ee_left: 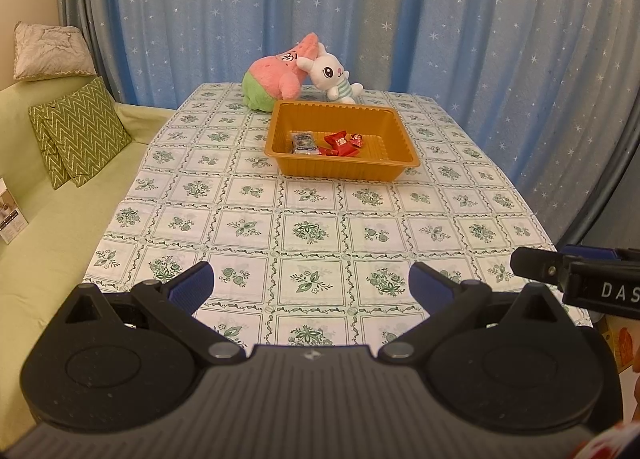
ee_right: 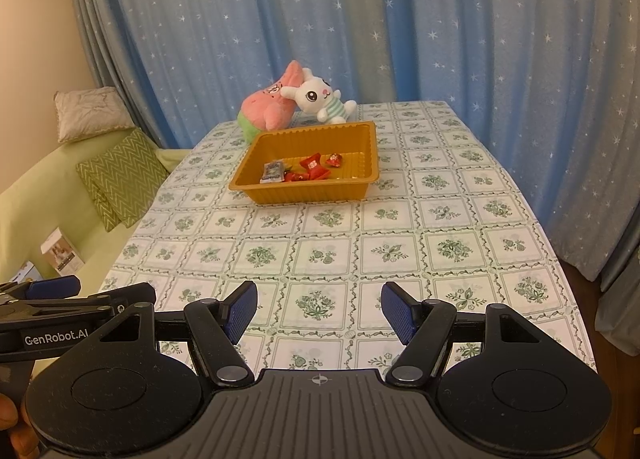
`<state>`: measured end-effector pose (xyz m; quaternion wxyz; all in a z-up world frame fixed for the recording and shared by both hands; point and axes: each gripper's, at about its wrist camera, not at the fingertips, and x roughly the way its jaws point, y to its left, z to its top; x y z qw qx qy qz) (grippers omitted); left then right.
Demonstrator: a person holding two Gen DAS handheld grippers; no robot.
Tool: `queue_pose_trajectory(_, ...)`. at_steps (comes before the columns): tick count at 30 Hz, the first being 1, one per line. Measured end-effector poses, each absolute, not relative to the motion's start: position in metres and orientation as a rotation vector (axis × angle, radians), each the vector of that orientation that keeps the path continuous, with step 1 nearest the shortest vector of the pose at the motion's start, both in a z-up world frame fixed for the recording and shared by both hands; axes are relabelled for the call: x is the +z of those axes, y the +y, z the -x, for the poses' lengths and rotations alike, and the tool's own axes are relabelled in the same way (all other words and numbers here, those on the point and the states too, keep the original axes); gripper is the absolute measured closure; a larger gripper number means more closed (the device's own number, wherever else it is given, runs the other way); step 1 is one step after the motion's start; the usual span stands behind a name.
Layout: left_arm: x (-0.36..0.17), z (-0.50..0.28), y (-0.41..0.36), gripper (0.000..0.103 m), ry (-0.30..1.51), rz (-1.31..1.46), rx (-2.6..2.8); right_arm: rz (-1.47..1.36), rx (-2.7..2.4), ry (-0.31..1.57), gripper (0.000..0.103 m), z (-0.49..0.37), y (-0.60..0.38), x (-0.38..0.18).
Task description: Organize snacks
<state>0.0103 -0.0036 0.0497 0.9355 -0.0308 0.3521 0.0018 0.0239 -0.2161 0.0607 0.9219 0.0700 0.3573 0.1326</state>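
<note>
1. Left gripper [ee_left: 311, 286]: fingers spread wide, nothing btwn the blue pads [ee_left: 192, 286]. Hovers over the near end of the table, w/ only tablecloth [ee_left: 308, 235] showing in the gap.
2. Right gripper [ee_right: 319, 311]: fingers also spread apart, nothing held; blue pads [ee_right: 242, 309] over the near cloth squares.
3. Orange tray [ee_left: 404, 139] sits well ahead of the left fingers, a bit right of their centre line; from the right wrist cam the tray [ee_right: 370, 151] is well ahead and slightly left of centre. Neither gripper touches it.
4. Snacks in the tray: red wrapped candies [ee_left: 340, 143] bunched near the middle of the floor, a dark grey-blue packet [ee_left: 304, 143] just left of them. Right cam shows same: candies [ee_right: 314, 169], packet [ee_right: 273, 172] to their left. Right part of the tray floor is bare.
5. Beyond the tray, far end of table: pink-green star plush [ee_left: 276, 77] w/ white bunny plush [ee_left: 330, 77] leaning against it, both just behind the tray's far rim.
6. Each gripper shows in the other's cam: right one at far right edge beside the left fingers [ee_left: 576, 279]; left one at far left edge [ee_right: 76, 299].
7. Off to the fingers' left: green sofa [ee_left: 60, 227] w/ zigzag cushions [ee_left: 80, 131]. Blue star curtain [ee_left: 360, 19] behind the table.
</note>
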Motion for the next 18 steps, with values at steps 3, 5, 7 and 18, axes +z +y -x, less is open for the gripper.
queue_pose_trajectory(3, 0.0499, -0.0102, -0.004, 0.0, 0.72, 0.062, 0.004, -0.142, 0.274, 0.735, 0.034, -0.0239, -0.2163, 0.0604)
queue_pose_trajectory(5, 0.05, -0.0102, -0.0031, 0.0, 0.72, 0.063, 0.004, -0.14, 0.274, 0.735, 0.034, -0.0242, -0.2167, 0.0621)
queue_pose_trajectory(7, 0.05, -0.0102, -0.0034, 0.0, 0.72, 0.062, 0.004, -0.142, 0.274, 0.735, 0.034, -0.0245, -0.2165, 0.0624)
queue_pose_trajectory(18, 0.0504, -0.0089, -0.0002, 0.0, 0.71, 0.056, -0.002, -0.142, 0.274, 0.735, 0.034, -0.0246, -0.2166, 0.0621)
